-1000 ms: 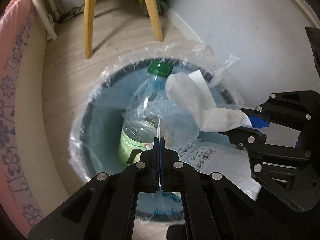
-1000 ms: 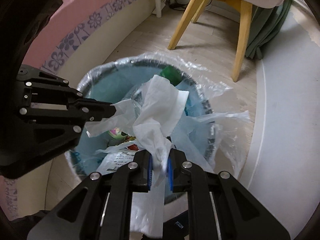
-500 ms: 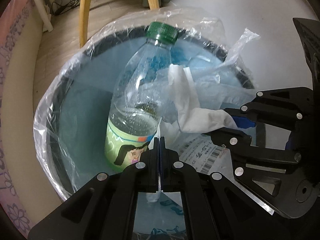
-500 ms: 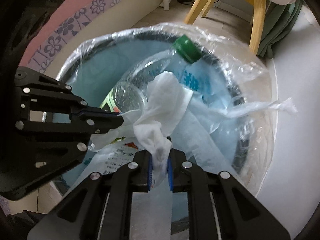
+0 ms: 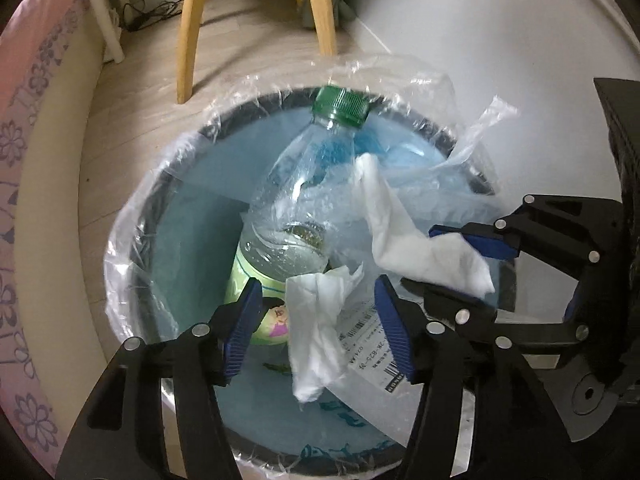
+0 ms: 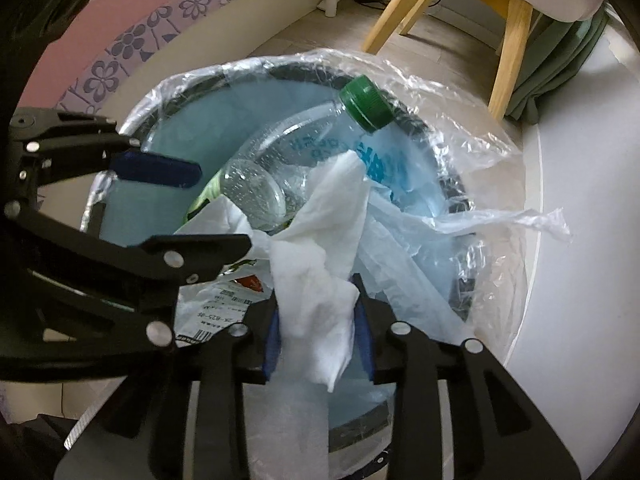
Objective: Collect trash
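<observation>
Both sets of fingers hang over the lined trash bin [image 5: 132,240], pointing steeply down. Those of the left gripper [image 5: 320,328] at the bottom of the left wrist view have just been opening and stand spread, with a crumpled white tissue [image 5: 316,332] loose in the gap, touching neither blue pad. In the right wrist view, the right gripper [image 6: 318,344] at lower centre has also just been opening; a second white tissue [image 6: 320,280] sits between its fingers, and whether the pads press on it I cannot tell. A clear plastic bottle [image 5: 296,200] with a green cap [image 5: 342,106] leans inside the bin, cap at the upper rim. A labelled plastic bag [image 5: 364,344] lies beneath the tissues. Wooden chair legs [image 5: 188,32] stand on the floor at the top of the frame.
</observation>
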### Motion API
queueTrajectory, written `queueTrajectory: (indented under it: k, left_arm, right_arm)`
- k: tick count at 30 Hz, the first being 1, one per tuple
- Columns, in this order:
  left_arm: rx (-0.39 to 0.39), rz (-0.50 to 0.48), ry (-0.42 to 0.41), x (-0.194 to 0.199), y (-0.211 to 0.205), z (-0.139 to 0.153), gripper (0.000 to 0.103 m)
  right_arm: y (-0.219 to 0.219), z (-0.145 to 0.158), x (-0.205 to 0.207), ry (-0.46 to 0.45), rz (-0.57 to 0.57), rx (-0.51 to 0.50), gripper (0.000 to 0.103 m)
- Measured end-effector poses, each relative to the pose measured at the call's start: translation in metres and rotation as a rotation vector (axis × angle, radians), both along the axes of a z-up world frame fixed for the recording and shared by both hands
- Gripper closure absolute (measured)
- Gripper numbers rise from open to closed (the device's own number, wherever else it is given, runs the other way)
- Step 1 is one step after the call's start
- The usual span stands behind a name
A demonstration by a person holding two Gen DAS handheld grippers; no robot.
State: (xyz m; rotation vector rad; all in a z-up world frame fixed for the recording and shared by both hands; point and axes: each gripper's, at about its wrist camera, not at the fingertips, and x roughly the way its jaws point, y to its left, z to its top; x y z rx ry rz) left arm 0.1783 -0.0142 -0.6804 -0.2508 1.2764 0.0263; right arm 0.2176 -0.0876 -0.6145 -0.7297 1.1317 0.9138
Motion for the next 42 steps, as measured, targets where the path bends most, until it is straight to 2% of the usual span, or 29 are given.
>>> queueTrajectory:
  k: [2,3,5,6,8,10,14,21,24,34,42]
  left_arm:
    - [0.003,-0.005,0.002,-0.001,0.001,0.005,0.041]
    - [0.002,-0.01,0.004,-0.002,0.0,0.008,0.04]
    - [0.007,-0.018,0.005,-0.001,-0.001,0.017,0.039]
    - [0.01,-0.019,0.003,-0.001,-0.001,0.022,0.035]
    - [0.015,-0.015,0.001,-0.003,0.0,0.031,0.024]
    - [0.04,0.005,0.008,-0.003,0.001,0.039,0.008]
    - [0.038,0.04,0.008,-0.002,0.007,0.059,0.006]
    - [0.05,0.039,-0.009,0.002,0.004,0.105,0.006]
    - [0.058,0.037,-0.026,0.004,-0.001,0.137,0.006]
    - [0.106,0.067,-0.09,0.006,-0.008,0.25,0.006]
    - [0.116,0.114,-0.125,0.004,-0.01,0.313,0.006]
  right_arm:
    - [0.0,0.005,-0.002,-0.015,0.013,0.001,0.057]
    - [-0.001,0.008,-0.003,-0.021,0.017,0.005,0.054]
    - [0.0,0.013,-0.003,-0.029,0.018,0.007,0.039]
    - [0.001,0.017,-0.004,-0.046,0.018,-0.001,0.035]
    - [0.001,0.021,-0.004,-0.065,0.014,-0.006,0.013]
    - [0.0,0.029,-0.002,-0.074,0.012,0.002,0.007]
    - [-0.002,0.049,-0.003,-0.106,0.034,0.021,0.007]
    - [-0.003,0.093,0.003,-0.119,0.014,0.032,0.007]
    - [-0.006,0.115,0.005,-0.131,0.006,0.038,0.007]
    - [-0.021,0.218,0.008,-0.175,-0.031,0.079,0.007]
    - [-0.035,0.285,0.005,-0.228,-0.05,0.091,0.007]
